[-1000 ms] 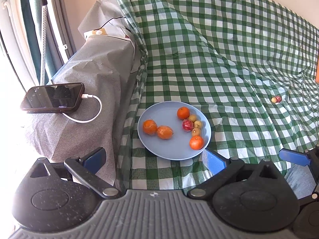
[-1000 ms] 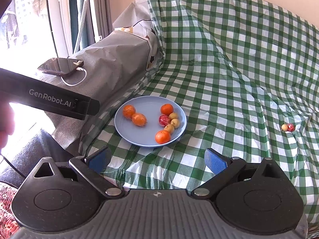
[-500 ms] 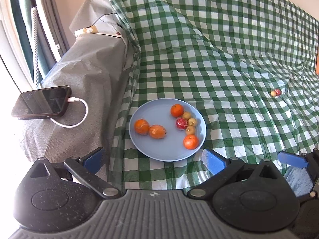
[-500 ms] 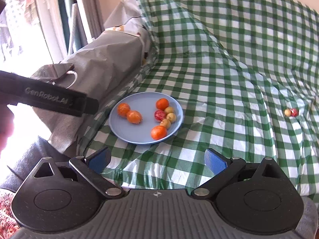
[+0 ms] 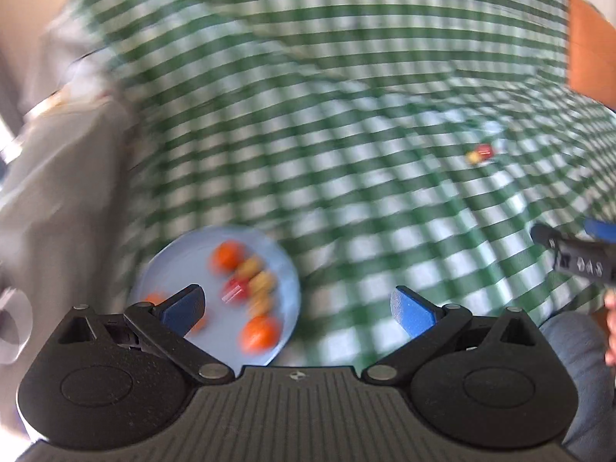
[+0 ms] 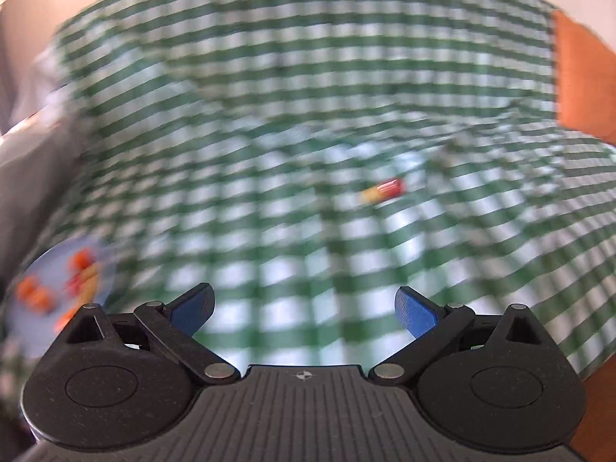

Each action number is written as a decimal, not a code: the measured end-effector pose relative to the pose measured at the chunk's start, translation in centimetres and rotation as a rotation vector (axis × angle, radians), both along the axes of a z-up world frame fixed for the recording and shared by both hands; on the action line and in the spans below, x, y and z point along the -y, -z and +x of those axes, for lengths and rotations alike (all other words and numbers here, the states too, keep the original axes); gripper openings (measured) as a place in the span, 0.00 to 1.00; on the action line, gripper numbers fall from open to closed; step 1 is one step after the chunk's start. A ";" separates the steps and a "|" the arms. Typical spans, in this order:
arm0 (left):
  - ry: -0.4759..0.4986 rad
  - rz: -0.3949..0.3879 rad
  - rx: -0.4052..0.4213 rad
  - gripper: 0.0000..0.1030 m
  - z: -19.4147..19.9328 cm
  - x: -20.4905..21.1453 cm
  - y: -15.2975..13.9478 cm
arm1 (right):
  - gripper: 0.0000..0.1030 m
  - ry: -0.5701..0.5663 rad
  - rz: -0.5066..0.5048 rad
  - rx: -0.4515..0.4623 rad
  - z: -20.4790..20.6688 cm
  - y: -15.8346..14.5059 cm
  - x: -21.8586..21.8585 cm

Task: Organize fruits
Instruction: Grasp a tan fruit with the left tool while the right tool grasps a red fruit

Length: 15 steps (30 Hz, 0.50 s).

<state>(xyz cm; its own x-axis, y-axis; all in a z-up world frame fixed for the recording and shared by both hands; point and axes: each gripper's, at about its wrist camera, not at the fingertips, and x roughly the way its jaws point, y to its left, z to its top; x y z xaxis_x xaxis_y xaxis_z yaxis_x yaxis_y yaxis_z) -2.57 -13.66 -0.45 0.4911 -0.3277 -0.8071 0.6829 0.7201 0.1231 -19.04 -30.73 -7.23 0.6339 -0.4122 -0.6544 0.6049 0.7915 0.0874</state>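
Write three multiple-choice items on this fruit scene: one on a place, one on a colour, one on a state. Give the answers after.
1. Where do the two stray small fruits lie?
A. on the blue plate
B. on the checked cloth, away from the plate
C. between the fingers of a gripper

2. What colour is the plate?
A. light blue
B. white
C. green

3. How do the jaws of the right gripper stand?
A. shut on a fruit
B. shut on nothing
C. open, holding nothing

Answers:
1 B: the red and yellow pair sits on the green-and-white cloth, far right of the plate.
2 A: its bare rim shows pale blue under the orange fruits.
3 C: the blue fingertips stand wide apart, with only cloth seen between them.
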 end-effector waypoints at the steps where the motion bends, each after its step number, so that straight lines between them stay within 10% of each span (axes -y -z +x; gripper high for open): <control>1: 0.044 0.003 0.001 1.00 0.4 2.4 0.5 | 0.97 0.021 -0.015 0.005 0.0 0.2 2.0; 15: 0.632 0.044 0.024 0.99 5.6 32.2 12.6 | 0.64 -0.590 -0.349 -0.181 9.6 7.1 22.5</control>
